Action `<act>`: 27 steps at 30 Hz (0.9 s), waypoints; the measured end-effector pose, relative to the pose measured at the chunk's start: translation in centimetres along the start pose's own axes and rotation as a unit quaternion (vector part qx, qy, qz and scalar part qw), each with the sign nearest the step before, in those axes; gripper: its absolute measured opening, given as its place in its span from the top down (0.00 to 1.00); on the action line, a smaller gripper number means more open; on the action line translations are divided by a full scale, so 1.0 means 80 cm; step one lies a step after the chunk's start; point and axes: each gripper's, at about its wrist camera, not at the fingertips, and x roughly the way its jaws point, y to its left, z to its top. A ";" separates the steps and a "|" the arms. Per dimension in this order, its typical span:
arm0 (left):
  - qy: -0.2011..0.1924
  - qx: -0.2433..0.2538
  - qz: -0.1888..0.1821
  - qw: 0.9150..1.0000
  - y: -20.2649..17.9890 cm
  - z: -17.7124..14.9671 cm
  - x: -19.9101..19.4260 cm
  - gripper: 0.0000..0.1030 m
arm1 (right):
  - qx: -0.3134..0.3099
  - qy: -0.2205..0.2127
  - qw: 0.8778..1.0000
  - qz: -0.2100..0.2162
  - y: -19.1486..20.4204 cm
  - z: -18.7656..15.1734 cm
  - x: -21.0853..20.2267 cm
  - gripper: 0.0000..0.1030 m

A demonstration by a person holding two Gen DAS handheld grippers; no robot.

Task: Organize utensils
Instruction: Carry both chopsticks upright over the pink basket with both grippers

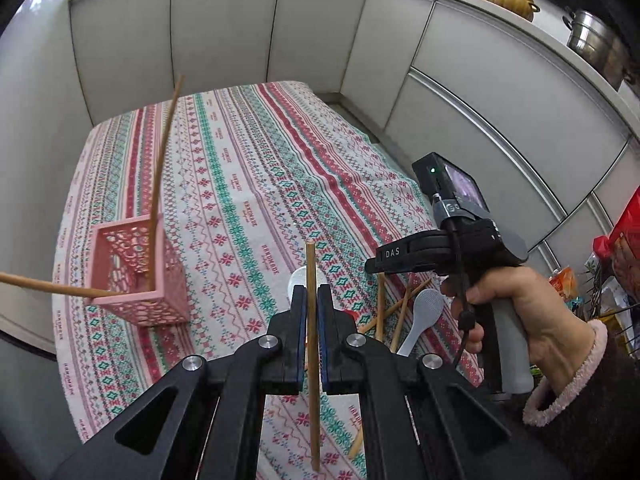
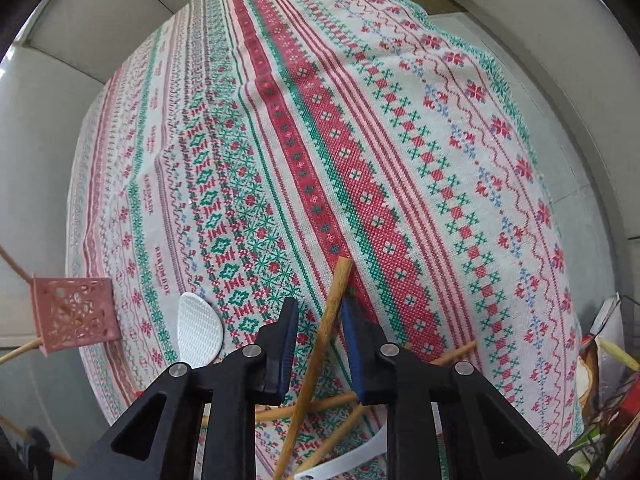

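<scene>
My left gripper is shut on a wooden chopstick and holds it upright above the patterned tablecloth. A pink perforated basket stands to its left with two chopsticks leaning in it. My right gripper is open, its jaws on either side of a wooden chopstick that lies on a loose pile of chopsticks. Its fingers do not touch it. The right gripper shows in the left wrist view above that pile, beside a white rice paddle.
A second white paddle lies between the basket and the pile. Grey cabinet doors wall the table's far sides. Pots stand on the shelf above. Bags and a wire rack crowd the right edge.
</scene>
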 end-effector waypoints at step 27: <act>-0.144 -0.072 0.034 0.986 0.069 -0.017 -0.161 0.96 | -0.061 -0.163 0.975 0.137 0.041 -0.063 -0.200 0.93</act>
